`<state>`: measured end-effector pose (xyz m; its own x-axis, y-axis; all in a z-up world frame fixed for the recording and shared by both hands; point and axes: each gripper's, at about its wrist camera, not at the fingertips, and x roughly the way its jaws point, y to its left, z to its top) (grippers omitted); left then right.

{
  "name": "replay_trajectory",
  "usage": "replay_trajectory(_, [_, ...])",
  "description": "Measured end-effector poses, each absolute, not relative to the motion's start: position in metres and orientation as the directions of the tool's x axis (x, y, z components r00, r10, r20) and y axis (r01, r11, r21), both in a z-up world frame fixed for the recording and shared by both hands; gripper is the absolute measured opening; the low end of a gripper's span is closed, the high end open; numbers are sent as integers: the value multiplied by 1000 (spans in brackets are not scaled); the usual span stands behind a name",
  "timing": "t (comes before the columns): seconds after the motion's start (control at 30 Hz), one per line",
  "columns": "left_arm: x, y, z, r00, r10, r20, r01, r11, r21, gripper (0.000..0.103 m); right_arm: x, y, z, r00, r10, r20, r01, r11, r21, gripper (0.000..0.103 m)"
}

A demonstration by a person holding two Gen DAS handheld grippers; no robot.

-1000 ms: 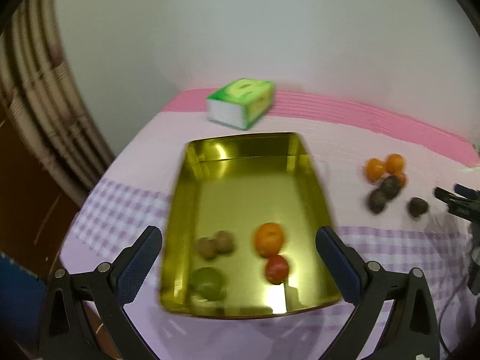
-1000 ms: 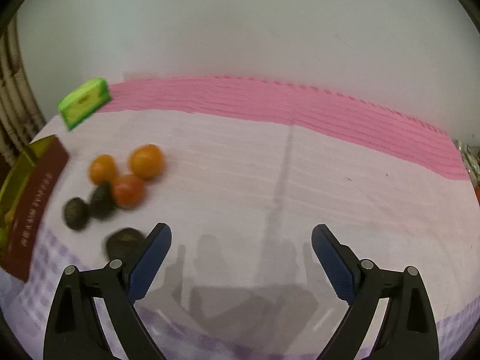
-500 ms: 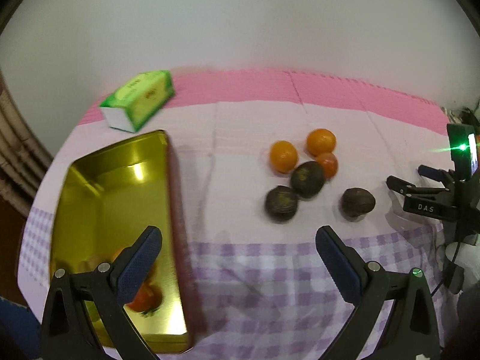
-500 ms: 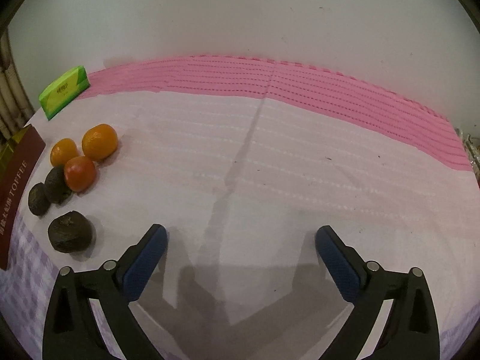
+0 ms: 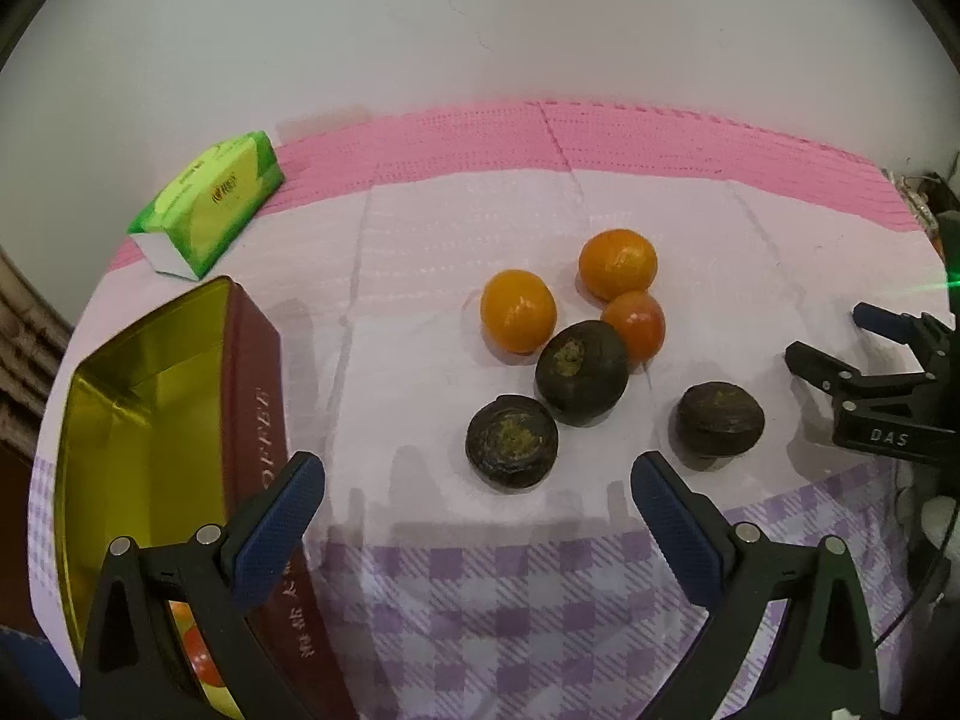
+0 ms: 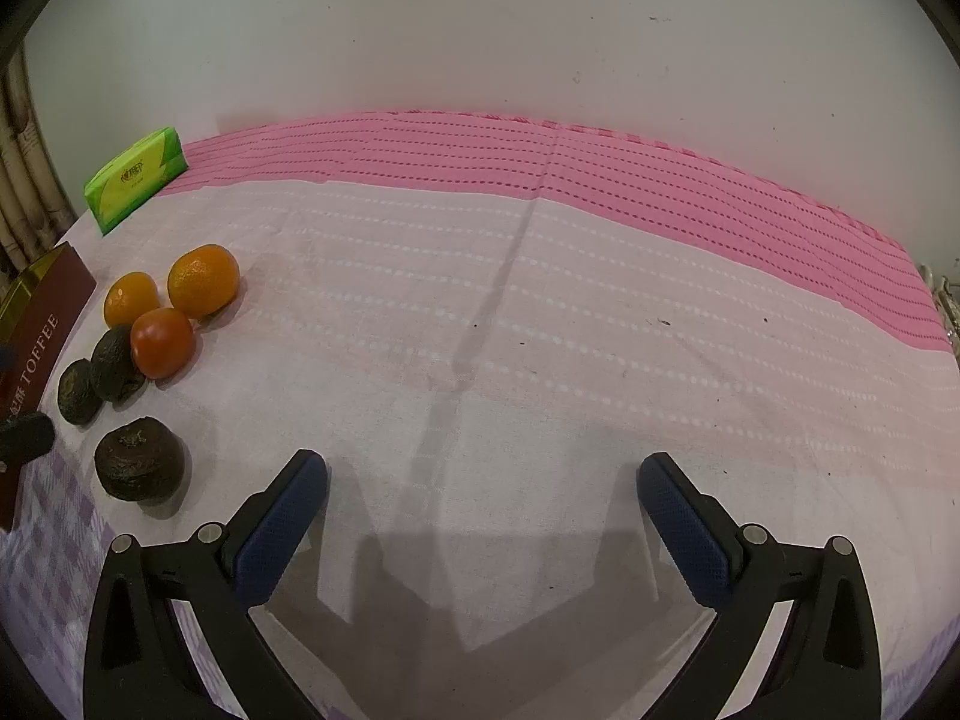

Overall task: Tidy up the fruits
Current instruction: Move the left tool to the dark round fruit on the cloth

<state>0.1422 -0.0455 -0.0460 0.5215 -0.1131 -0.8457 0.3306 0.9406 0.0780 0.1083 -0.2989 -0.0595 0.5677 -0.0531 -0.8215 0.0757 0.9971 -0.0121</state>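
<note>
Two oranges (image 5: pixel 518 311) (image 5: pixel 617 264), a red-orange fruit (image 5: pixel 635 324) and three dark round fruits (image 5: pixel 581 372) (image 5: pixel 512 441) (image 5: pixel 719 418) lie loose on the cloth. The gold tin (image 5: pixel 150 372) stands at the left with some fruit (image 5: pixel 195 648) partly hidden inside. My left gripper (image 5: pixel 477 501) is open and empty, just in front of the nearest dark fruit. My right gripper (image 6: pixel 483 498) is open and empty over bare cloth; the fruits (image 6: pixel 138 465) (image 6: pixel 203 279) lie to its left. It shows at the right of the left wrist view (image 5: pixel 840 336).
A green tissue pack (image 5: pixel 210 201) lies at the back left by the wall, also seen in the right wrist view (image 6: pixel 135 177). The tin's dark red side (image 6: pixel 42 330) stands at the left. A pink-and-checked cloth (image 6: pixel 540 300) covers the table.
My left gripper has swung from over the tin to the right and closer to the loose fruits. My right gripper has shifted a little; the fruits sit further left in its view.
</note>
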Motion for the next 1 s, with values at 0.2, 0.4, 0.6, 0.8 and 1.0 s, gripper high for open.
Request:
replay_trajectory(0.2, [156,-45,-55,485,-127,-865,329,943,46,80,109,-299,-60,568,-53,-822,76,997,-12,103])
replay_trajectory(0.4, [164,-50,-59,465,-139,-875,349,936,36,73,109,-299,-59,567,-54,-822,76,997,-12,103])
replay_trajectory(0.6, [166,-53,-66,441,-153,-885,348,937,12,71,109,-299,-59,567,-54,-822,76,997,-13,103])
replay_trajectory(0.8, [166,-56,-69,435,-161,-886,363,932,8,61,109,-299,-59,567,-54,-822,76,997,-13,103])
replay_trajectory(1.0, [167,-58,-70,435,-178,-883,367,930,-7,50,109,-299,-59,567,-54,-822,77,997,-13,103])
